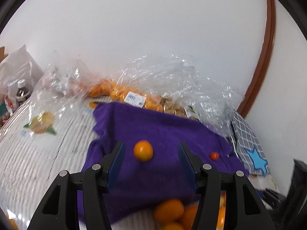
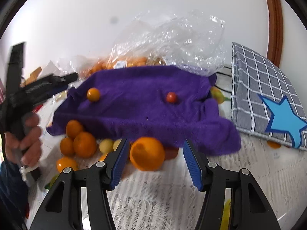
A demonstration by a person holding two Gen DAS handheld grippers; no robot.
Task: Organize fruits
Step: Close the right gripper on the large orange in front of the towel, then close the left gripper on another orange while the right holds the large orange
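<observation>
A purple cloth [image 1: 153, 126] [image 2: 144, 113] is spread over a heap on the table. On it rest a small orange fruit [image 1: 143, 151] [image 2: 93, 94] and a tiny red tomato [image 1: 214, 155] [image 2: 171, 97]. My left gripper [image 1: 150, 143] hangs open above the cloth, the small orange fruit showing between its fingers, untouched. My right gripper [image 2: 155, 140] is open around a larger orange [image 2: 147, 153] that lies on the table at the cloth's front edge; its pads do not press it. More oranges [image 2: 80, 143] [image 1: 168, 210] are piled beside it.
Clear plastic bags [image 1: 119, 92] [image 2: 172, 38] holding oranges lie behind the cloth. A grey checked box with a blue star [image 2: 268, 99] [image 1: 249, 147] stands to the right. A bottle [image 1: 22, 92] is far left. A hand [image 2: 28, 134] holds the other gripper at left.
</observation>
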